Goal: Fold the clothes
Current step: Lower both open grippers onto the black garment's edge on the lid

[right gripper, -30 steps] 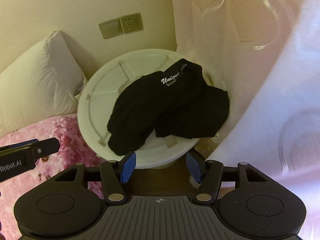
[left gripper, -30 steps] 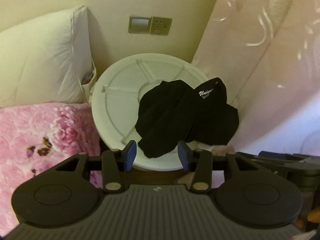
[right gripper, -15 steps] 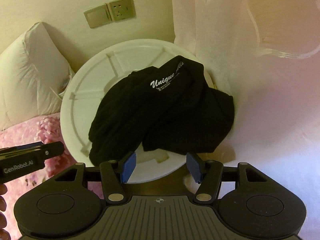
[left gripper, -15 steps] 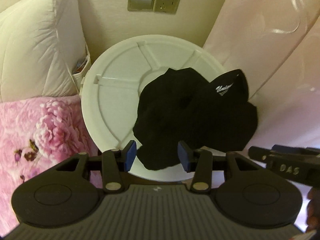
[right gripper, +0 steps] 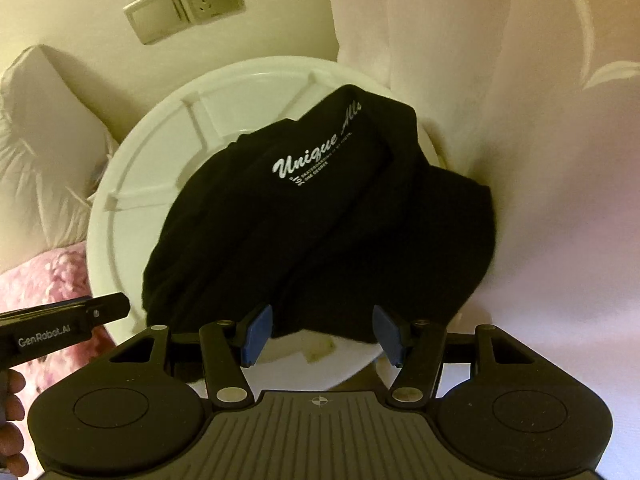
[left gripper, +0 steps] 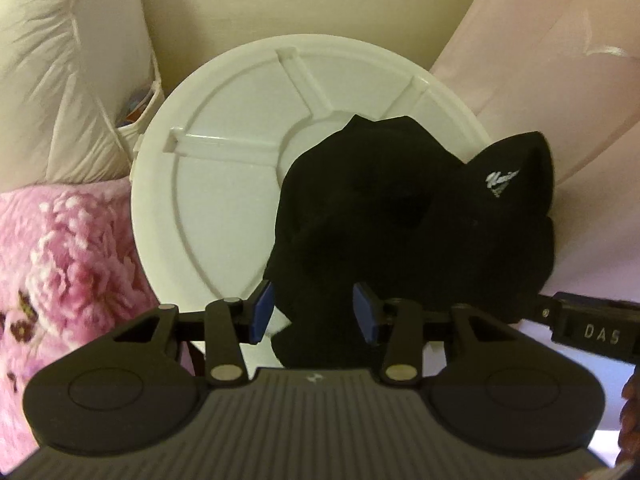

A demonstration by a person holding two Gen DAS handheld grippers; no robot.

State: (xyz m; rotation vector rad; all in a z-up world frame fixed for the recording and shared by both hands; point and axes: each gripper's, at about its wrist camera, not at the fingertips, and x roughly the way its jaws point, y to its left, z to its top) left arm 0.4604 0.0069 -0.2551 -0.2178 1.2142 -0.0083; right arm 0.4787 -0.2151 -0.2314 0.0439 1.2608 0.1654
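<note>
A crumpled black garment (right gripper: 320,232) lies heaped on a round white surface (left gripper: 224,200), covering its right and near parts and leaving the left and far part bare. In the right wrist view the heap's long axis runs on a diagonal, from its near-left end at the rim up to a far-right fold that carries white script lettering (right gripper: 316,156); the lettering follows the same slant, rising toward the far right. In the left wrist view that lettered fold (left gripper: 502,178) stands up as a peak at the far right of the heap, and a lobe of cloth hangs over the near rim.

The left gripper (left gripper: 314,314) has its jaws spread, with the overhanging lobe of cloth lying in the gap between the blue pads (left gripper: 262,312); whether they touch it I cannot tell. The right gripper (right gripper: 322,334) has its jaws spread too, at the garment's near edge, gripping nothing.

A white pillow (left gripper: 60,72) and a pink floral blanket (left gripper: 60,260) lie left of the surface, a pale curtain (right gripper: 520,120) hangs on the right, and a wall socket (right gripper: 188,0) sits behind.
</note>
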